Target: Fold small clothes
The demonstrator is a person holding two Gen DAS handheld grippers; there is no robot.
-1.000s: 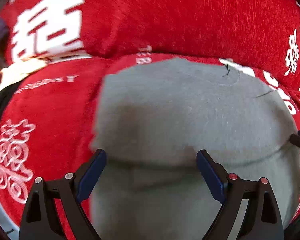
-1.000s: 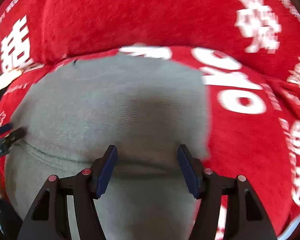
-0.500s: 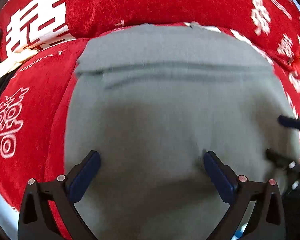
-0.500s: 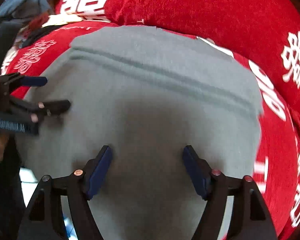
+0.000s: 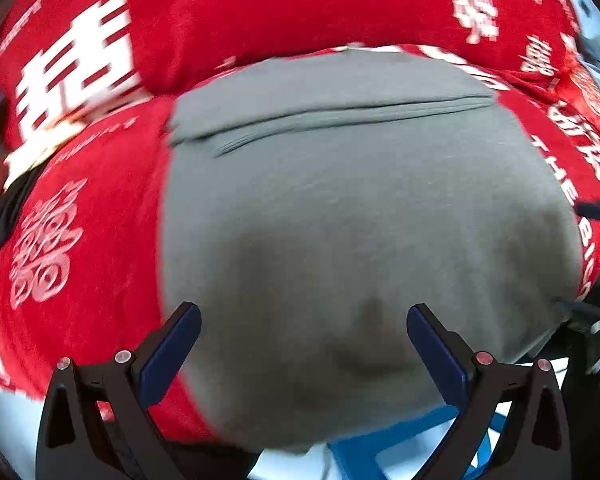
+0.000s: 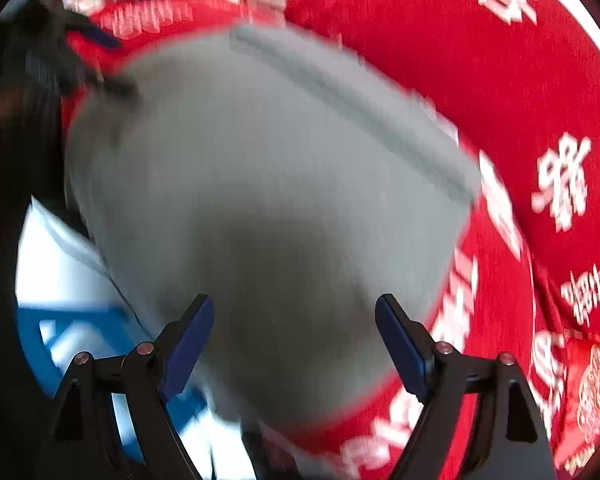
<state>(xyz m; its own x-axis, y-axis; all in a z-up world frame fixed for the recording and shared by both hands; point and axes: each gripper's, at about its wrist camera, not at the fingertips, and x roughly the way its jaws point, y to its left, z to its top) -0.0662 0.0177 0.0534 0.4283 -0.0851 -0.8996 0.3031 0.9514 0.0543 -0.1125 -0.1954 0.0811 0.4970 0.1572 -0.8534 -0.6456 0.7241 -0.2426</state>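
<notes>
A: What is shown at centre frame?

B: A grey garment (image 5: 360, 208) is seen lying folded on a red blanket (image 5: 100, 208), a doubled edge across its top. Any further folding cannot be judged.

A: And the tools?

B: The left hand-held gripper (image 5: 303, 346) is spread wide; the right hand-held gripper (image 6: 294, 346) is opening, nothing pinched. Open blanket is left at upper frame; floor shows at the bottom.

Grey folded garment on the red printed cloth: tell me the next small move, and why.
Probably take hold of the grey folded garment at its near edge for another fold. It lies flat on the red printed cloth, with one fold seam across its far side. Both hand-held grippers, left and right, hover empty above it, the right's jaws opening.
</notes>
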